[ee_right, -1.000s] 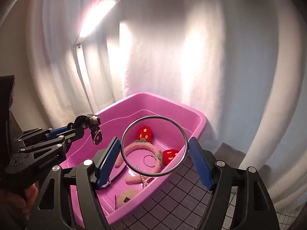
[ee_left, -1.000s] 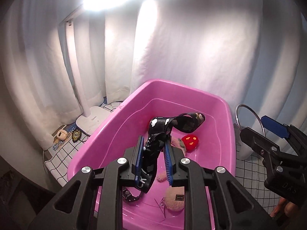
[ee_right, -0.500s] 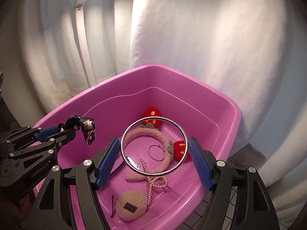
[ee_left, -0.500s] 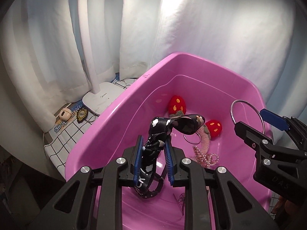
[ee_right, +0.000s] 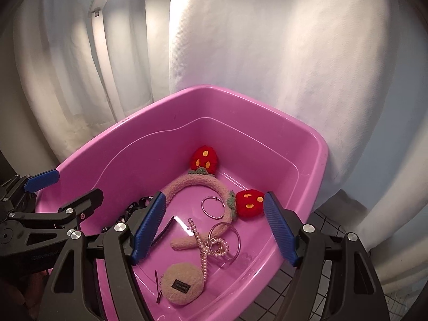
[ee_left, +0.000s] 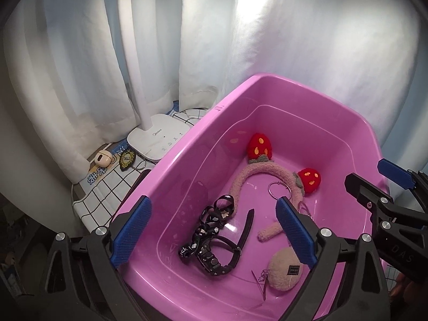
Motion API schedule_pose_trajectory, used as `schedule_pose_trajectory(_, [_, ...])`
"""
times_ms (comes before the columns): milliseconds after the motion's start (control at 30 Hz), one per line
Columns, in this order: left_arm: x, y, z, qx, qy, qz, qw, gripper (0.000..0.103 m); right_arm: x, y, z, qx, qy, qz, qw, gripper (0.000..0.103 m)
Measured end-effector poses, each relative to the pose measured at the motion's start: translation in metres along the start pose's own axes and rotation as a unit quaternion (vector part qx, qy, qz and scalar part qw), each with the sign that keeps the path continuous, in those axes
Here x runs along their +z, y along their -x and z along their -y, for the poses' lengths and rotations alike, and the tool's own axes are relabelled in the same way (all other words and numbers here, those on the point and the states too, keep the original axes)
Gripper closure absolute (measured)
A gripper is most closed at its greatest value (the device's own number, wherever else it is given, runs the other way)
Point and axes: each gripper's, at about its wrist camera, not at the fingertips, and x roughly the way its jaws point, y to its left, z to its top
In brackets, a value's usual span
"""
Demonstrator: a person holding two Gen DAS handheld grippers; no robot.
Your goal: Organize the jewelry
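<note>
My left gripper [ee_left: 212, 200] hangs over the pink bin [ee_left: 294, 85], jaws opening wide, nothing pressed between them. Below it, a black patterned strap [ee_left: 211, 224] lies on the bin floor against a black watch [ee_left: 219, 259]. My right gripper [ee_right: 214, 194] is open and empty above the same bin [ee_right: 240, 96]. A thin bangle [ee_right: 239, 243] lies tilted on a string of pearls [ee_right: 203, 243]. A fuzzy pink headband [ee_right: 192, 183] with red strawberries, a small hoop [ee_right: 202, 207] and a round fuzzy pouch [ee_right: 182, 286] also rest inside.
A white lamp base [ee_left: 157, 139] stands left of the bin on a checked cloth [ee_left: 107, 187], with an earbud case [ee_left: 103, 157] and a black badge [ee_left: 127, 159] beside it. White curtains close off the back. The two grippers hang side by side.
Both grippers came down over the bin. The left jaws opened and the black strap dropped to the bin floor. The big ring left the right jaws and now lies in the bin.
</note>
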Motion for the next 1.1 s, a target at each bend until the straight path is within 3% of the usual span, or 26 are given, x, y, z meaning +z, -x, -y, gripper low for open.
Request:
schedule_pose_trajectory(500, [-0.003, 0.008, -0.002, 0.028, 0.006, -0.016, 0.9995, 0.006, -0.011, 0.024, 0.007, -0.005, -0.015, 0.01, 1.0, 0.031])
schedule_pose_trajectory(1100, [-0.002, 0.014, -0.003, 0.035, 0.011, -0.018, 0.9992, 0.006, -0.016, 0.039, 0.005, -0.007, -0.014, 0.022, 1.0, 0.031])
